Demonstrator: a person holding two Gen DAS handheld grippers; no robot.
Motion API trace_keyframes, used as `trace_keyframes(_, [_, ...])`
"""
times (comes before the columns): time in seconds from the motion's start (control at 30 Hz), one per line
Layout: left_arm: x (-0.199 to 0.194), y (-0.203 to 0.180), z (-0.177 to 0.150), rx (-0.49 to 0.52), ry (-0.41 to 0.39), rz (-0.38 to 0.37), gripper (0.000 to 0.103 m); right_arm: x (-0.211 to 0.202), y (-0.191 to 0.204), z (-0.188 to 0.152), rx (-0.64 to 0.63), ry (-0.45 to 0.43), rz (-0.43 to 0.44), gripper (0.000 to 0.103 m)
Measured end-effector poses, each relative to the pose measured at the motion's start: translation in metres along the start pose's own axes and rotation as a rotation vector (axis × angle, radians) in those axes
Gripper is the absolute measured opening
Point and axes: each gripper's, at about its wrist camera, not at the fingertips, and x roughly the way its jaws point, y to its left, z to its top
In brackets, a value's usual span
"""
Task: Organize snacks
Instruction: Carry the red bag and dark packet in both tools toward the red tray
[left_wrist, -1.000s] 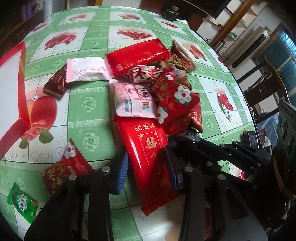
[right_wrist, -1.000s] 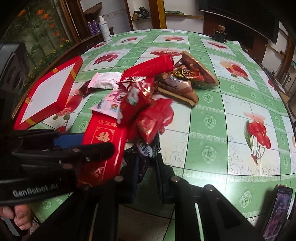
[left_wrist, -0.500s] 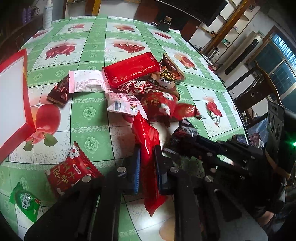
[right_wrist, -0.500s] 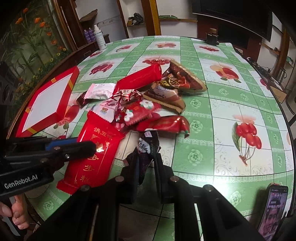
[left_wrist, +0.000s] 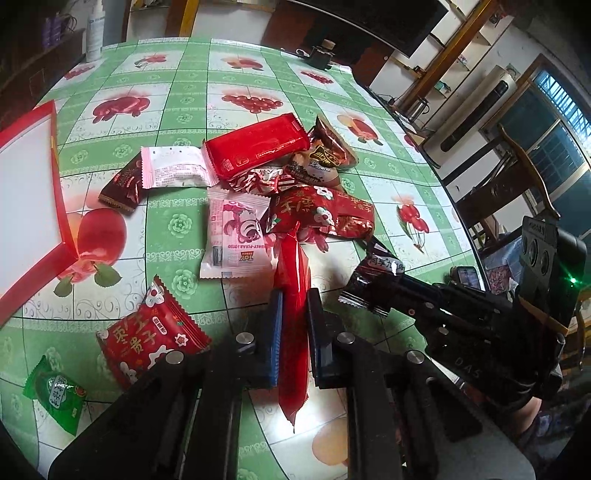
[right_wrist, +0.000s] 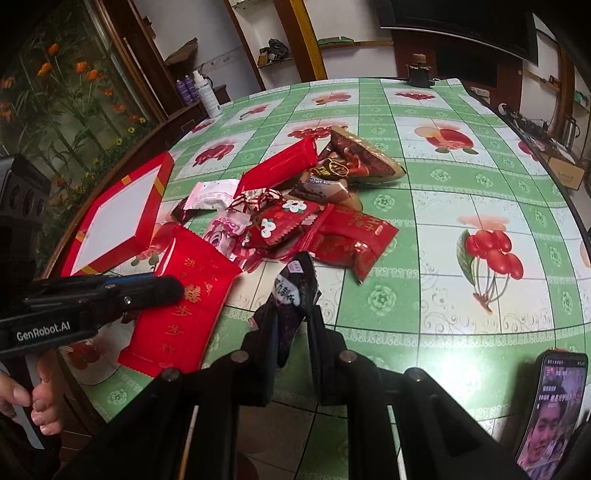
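Observation:
In the left wrist view my left gripper (left_wrist: 294, 299) is shut on a long red snack packet (left_wrist: 291, 266), which hangs edge-on just above the green fruit-patterned table (left_wrist: 173, 225). The right wrist view shows that packet (right_wrist: 184, 306) face-on with gold characters, clamped by my left gripper (right_wrist: 166, 290). My right gripper (right_wrist: 293, 317) is shut on a small dark snack packet (right_wrist: 295, 288), raised off the table. The same dark packet (left_wrist: 373, 273) shows at the right of the left wrist view. A pile of snack packets (left_wrist: 280, 173) lies beyond both grippers.
A red box with a white inside (left_wrist: 26, 199) sits at the table's left edge. A small red packet (left_wrist: 151, 343) and a green one (left_wrist: 55, 395) lie near me. A phone (right_wrist: 550, 413) rests at the right front edge. A wooden chair (left_wrist: 517, 177) stands beyond the table.
My left jaws closed on the long red packet and lifted it, turning it edge-on. My right gripper drew the dark packet back from the pile.

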Motion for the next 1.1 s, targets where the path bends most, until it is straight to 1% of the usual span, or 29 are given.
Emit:
trace_keyframes(0.27, [-0.006, 0.000, 0.000, 0.000, -0.015, -0.010, 0.011, -0.009, -0.004, 0.000, 0.020, -0.016, -0.001, 0.017])
trace_keyframes(0.77, [-0.028, -0.007, 0.002, 0.018, -0.067, -0.022, 0.011, -0.012, 0.014, 0.007, -0.011, -0.036, 0.025, 0.017])
trace_keyframes(1.1, [-0.050, -0.007, 0.007, 0.020, -0.117, -0.025, 0.011, -0.019, 0.025, 0.017, -0.031, -0.053, 0.021, 0.017])
